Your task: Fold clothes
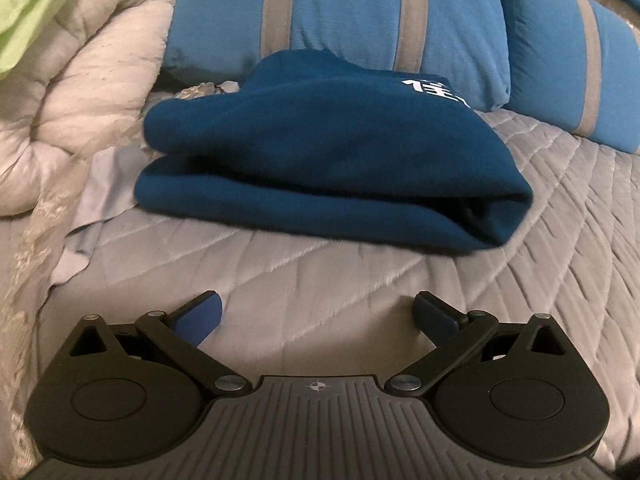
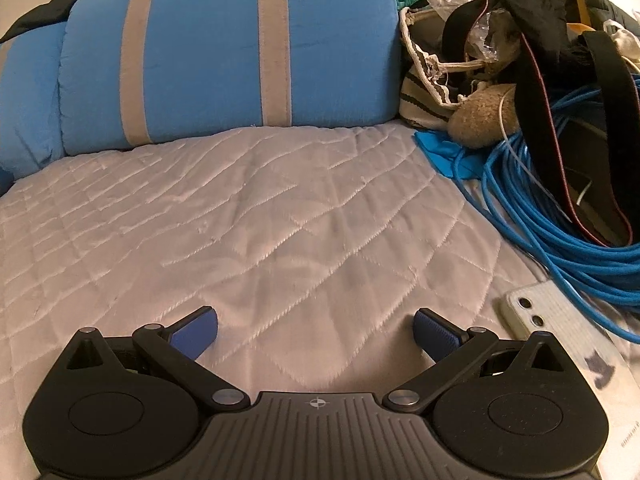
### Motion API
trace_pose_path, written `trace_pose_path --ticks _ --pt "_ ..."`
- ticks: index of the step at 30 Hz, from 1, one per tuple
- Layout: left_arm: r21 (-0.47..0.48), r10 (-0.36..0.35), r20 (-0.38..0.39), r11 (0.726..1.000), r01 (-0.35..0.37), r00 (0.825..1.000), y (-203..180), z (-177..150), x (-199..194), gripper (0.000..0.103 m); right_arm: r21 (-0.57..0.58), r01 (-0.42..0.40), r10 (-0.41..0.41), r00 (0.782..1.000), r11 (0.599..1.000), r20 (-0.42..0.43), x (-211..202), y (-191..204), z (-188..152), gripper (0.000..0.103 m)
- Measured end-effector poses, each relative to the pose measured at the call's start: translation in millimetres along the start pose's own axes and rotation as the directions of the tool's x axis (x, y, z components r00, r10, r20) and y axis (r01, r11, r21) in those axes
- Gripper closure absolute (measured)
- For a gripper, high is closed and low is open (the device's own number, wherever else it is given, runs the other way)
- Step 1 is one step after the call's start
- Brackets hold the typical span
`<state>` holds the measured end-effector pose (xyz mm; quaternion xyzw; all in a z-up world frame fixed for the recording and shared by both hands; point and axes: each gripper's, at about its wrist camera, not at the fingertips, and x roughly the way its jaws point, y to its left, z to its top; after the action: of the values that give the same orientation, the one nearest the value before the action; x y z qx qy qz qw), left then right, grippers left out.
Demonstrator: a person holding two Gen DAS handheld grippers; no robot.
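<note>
Fabric of the dark blue garment is lying folded near the bed's pillow edge; left gripper and right gripper are hovering spread, empty.

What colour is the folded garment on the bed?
Dark blue garment with white print, clearest in the left wrist view.

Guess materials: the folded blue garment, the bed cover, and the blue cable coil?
Folded blue garment: looks like soft matte fleece or thick cotton knit; fuzzy surface, bulky rounded folds, white print at one corner. Bed cover: quilted fabric with slight satin sheen; stitched diamond lines catch the light. Blue cable coil: smooth, likely plastic-jacketed; glossy, holds loose loops. All judged by look only.
</note>
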<state>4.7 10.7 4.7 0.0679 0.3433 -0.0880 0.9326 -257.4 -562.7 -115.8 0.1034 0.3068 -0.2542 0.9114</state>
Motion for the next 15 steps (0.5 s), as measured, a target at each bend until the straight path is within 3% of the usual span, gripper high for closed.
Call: trace_pose_path --ticks 10,15 --pt "0.009 0.008 0.005 1.000 -0.008 1.000 -7.2 23.4 31.4 0.000 0.010 -0.019 0.019 1.000 1.000 0.006 17.3 -4.5 10.2 0.000" --pt "0.010 0.013 0.060 1.000 -0.014 0.998 -8.7 17.9 33.9 0.000 0.000 -0.003 0.003 0.999 1.000 0.050 18.2 -2.7 5.4 0.000"
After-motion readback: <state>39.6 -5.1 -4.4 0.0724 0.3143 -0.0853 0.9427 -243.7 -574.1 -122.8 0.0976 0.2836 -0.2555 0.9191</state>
